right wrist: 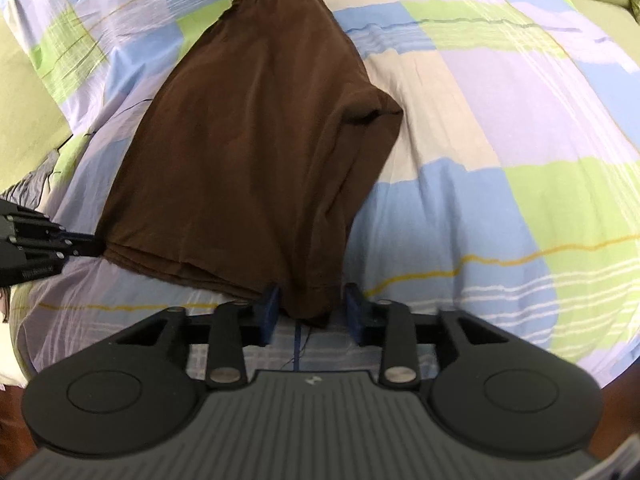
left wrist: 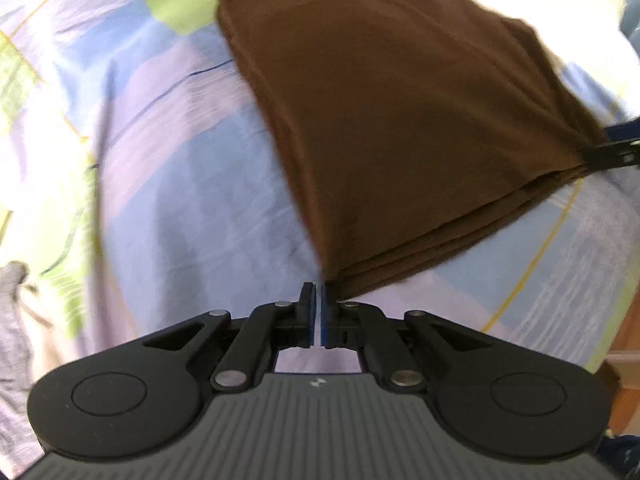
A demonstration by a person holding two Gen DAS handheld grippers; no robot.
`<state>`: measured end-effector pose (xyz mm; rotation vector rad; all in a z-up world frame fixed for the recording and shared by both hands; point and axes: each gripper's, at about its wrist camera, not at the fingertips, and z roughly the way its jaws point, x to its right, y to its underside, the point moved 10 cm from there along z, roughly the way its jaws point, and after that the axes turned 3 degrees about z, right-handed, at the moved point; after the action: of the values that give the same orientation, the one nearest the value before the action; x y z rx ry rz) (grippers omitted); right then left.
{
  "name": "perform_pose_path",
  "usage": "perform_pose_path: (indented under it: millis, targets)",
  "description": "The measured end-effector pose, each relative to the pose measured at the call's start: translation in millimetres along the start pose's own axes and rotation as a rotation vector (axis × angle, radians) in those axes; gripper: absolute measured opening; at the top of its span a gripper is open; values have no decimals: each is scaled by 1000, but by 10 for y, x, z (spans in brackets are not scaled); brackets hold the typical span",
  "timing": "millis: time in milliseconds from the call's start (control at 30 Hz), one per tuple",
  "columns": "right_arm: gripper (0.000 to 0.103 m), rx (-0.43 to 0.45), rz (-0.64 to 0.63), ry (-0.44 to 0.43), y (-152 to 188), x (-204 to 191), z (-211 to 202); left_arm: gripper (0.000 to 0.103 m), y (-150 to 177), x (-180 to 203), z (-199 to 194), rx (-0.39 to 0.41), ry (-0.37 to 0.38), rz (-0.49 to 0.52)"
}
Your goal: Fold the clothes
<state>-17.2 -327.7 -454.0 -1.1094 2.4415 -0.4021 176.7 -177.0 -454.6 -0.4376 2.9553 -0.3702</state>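
while a brown garment (right wrist: 256, 136) lies lengthwise on a bed covered by a checked sheet (right wrist: 500, 120) of blue, lilac and green blocks, two hand-held grippers work its near hem from either corner. the left gripper (left wrist: 319, 294) has its blue-lined pads (left wrist: 310, 312) pressed together, with almost no gap, and the garment's near left corner meets their tips. whether cloth is actually caught between the pads cannot be told from its own camera, since the corner sits at the right pad's outer edge. in the right wrist view the same tool enters from the left border, its tip touching the corner of the layered hem. the right gripper (right wrist: 312, 304) stands partly spread, and the garment's near right corner hangs between its two pads (right wrist: 270, 308). the left pad is touching or nearly touching the cloth, while the right one stands just clear, so the jaws are not clamped. the hem between the two tools shows several stacked layers. a short sleeve (right wrist: 372, 108) juts out on the garment's right side, and the far end narrows toward the top of the bed. grey and cream cloth (left wrist: 16, 308) lies bunched at the sheet's left edge, well apart from the garment.
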Motion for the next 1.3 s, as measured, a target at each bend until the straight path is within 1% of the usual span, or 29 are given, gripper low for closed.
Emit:
perform_pose_path:
  millis: [100, 133, 200, 267, 333, 367, 467, 500, 533, 567, 600, 633, 667, 733, 800, 833, 867, 900, 933, 967, 1033, 1100, 1200, 1233, 1300]
  targets:
    - [47, 59, -103, 41, -68, -136, -167, 0, -15, -72, -30, -19, -17, -13]
    - [47, 66, -113, 42, -81, -158, -185, 0, -20, -88, -31, -23, -18, -17]
    - [47, 105, -172, 32, -116, -291, -257, 2, -27, -105, -22, -32, -15, -28]
    - [47, 148, -266, -6, -136, -531, -293, 2, -30, -109, -2, -39, -16, -37]
    - [45, 170, -392, -69, -127, -887, -224, 2, -13, -105, 3, -42, -4, -44]
    - [42, 169, -426, -84, -121, -988, -184, 2, 4, -114, -12, -39, 6, -47]
    - [38, 182, -557, -137, -91, -1369, 3, 3, 48, -134, -42, -31, 27, -52]
    - [38, 185, -605, -156, -76, -1507, 89, 4, 72, -139, -43, -26, 35, -46]
    - [38, 188, -654, -174, -60, -1645, 174, 6, 89, -144, -48, -21, 47, -41]
    - [37, 193, -723, -190, -41, -1828, 313, 12, 99, -146, -42, -19, 53, -39]
    - [37, 194, -731, -190, -29, -1854, 321, 15, 108, -148, -32, -19, 57, -37]
    - [34, 197, -777, -187, -12, -1945, 406, 18, 106, -146, -31, -12, 64, -34]
    - [25, 199, -808, -172, -7, -1993, 473, 18, 101, -143, -32, -4, 72, -31]
    - [24, 203, -870, -142, 1, -2089, 607, 19, 72, -137, -35, 13, 86, -28]
    - [24, 194, -892, -123, 17, -2117, 695, 20, 48, -114, -35, 26, 100, -26]
    - [21, 193, -898, -112, 17, -2118, 736, 22, 40, -101, -26, 29, 107, -24]
    - [17, 192, -904, -102, 18, -2118, 776, 23, 36, -89, -24, 33, 113, -19]
    - [12, 188, -909, -111, 31, -2129, 777, 23, 34, -77, -23, 38, 118, -14]
    - [3, 184, -915, -121, 44, -2141, 777, 23, 33, -71, -21, 41, 120, -9]
    - [2, 180, -920, -131, 57, -2152, 777, 24, 33, -66, -18, 43, 122, -4]
    - [1, 172, -922, -157, 71, -2174, 750, 25, 34, -45, -34, 57, 129, 12]
    - [2, 193, -935, -183, 66, -2201, 630, 27, 37, -28, 28, 54, 142, 18]
    - [3, 125, -1004, -142, 243, -2163, 782, 27, 69, 1, 30, 37, 135, 40]
    - [5, 138, -1008, -142, 239, -2168, 753, 27, 69, 37, -4, 46, 130, 73]
    - [16, 154, -1010, -135, 245, -2159, 664, 27, 21, 54, 72, 53, 139, 103]
